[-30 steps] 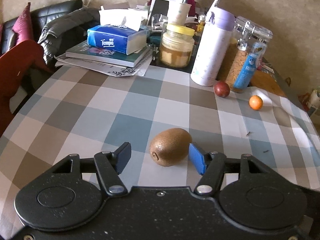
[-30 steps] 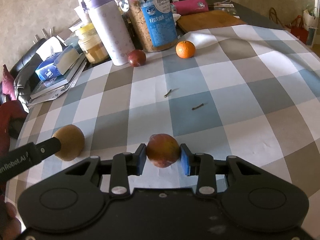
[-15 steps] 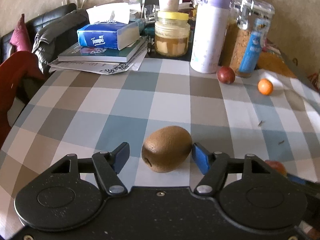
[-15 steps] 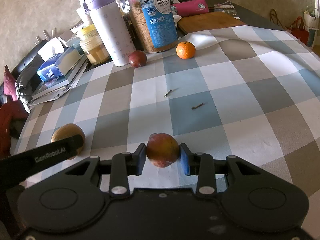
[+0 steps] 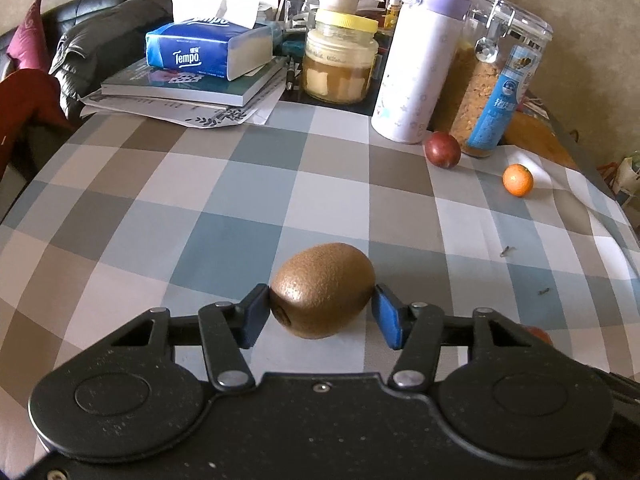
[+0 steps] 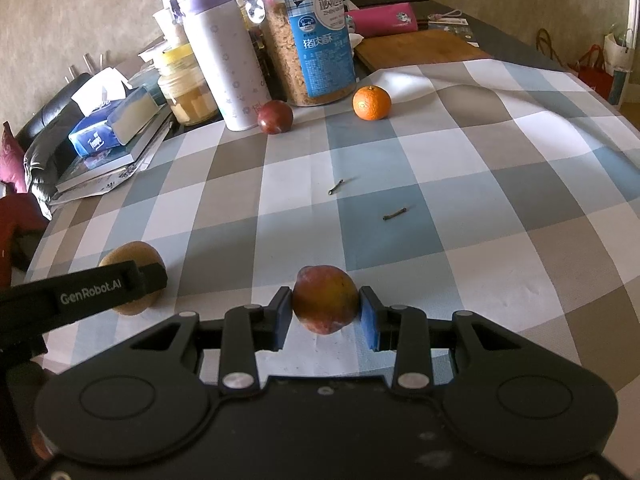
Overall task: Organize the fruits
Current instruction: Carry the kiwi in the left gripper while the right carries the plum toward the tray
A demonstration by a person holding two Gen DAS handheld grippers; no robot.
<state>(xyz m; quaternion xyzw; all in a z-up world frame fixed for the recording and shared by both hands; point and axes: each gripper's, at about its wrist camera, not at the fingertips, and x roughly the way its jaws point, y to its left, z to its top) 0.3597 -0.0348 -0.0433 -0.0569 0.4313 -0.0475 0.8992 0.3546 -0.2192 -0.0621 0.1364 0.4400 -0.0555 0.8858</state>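
- The left claw (image 5: 322,314) has just been closing around the kiwi (image 5: 323,290) on the desk (image 5: 224,200); both pads touch it.
- The right claw (image 6: 325,317) is clamped on a peach (image 6: 325,299).
- Far ahead of both claws lie a plum (image 6: 275,117) and a tangerine (image 6: 371,103), apart.

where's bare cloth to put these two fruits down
Free: the checked cloth between the held kiwi and the dark plum, and right of the orange. Crowded: the back edge, with tissue box, jar and flask.
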